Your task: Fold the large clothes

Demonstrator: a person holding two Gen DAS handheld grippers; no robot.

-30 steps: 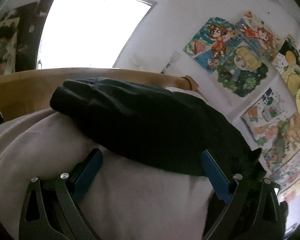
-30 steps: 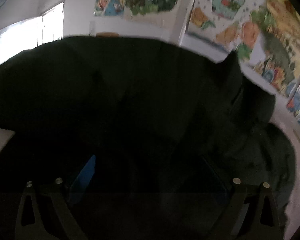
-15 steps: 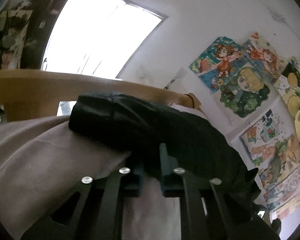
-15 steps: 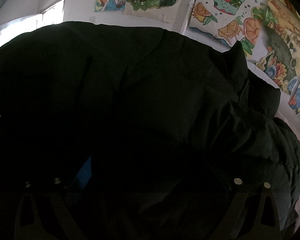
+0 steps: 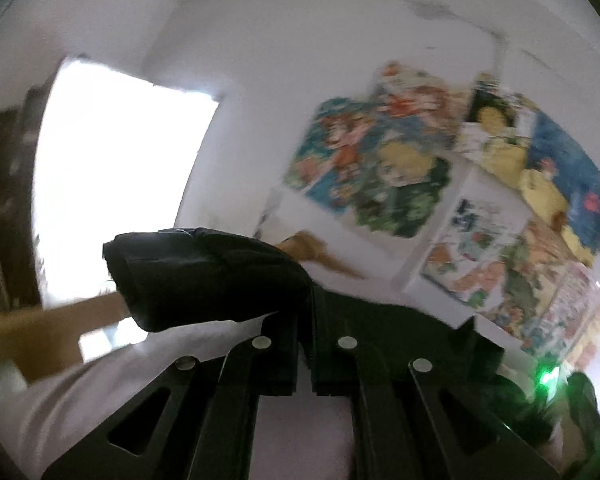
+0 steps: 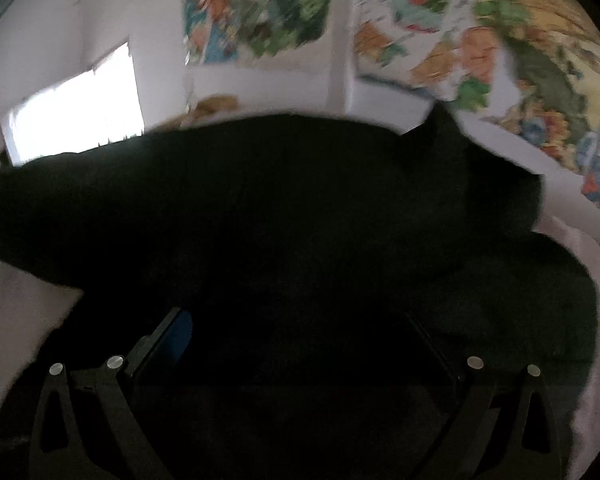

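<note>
Left wrist view: the left gripper [image 5: 305,316] has its two black fingers drawn together, with a fold of the black padded jacket [image 5: 204,276] pinched between them. The clamped part, a thick rounded roll of dark fabric, sticks out to the left of the fingertips and hangs clear above the pale white bed sheet [image 5: 112,384] below it. More of the jacket runs off to the right behind the fingers. A light wooden bed rail [image 5: 28,332] crosses behind the sheet at left, under a bright window [image 5: 116,200]. The white wall at right carries colourful cartoon posters [image 5: 380,168]. A small green light [image 5: 547,376] glows at lower right. This frame is blurred. Right wrist view: the right gripper [image 6: 300,344] has its fingers spread wide, the left one showing a blue pad [image 6: 180,338]. The black jacket [image 6: 284,216] fills the middle of the view, lying across the gap between the fingers and beyond them, with a pointed bit of fabric standing up at upper right. The region around the fingertips is too dark to tell whether the pads press on the cloth. White sheet [image 6: 16,320] shows at lower left and along the right edge. Posters [image 6: 260,8] and the window [image 6: 76,116] sit on the wall behind.
</note>
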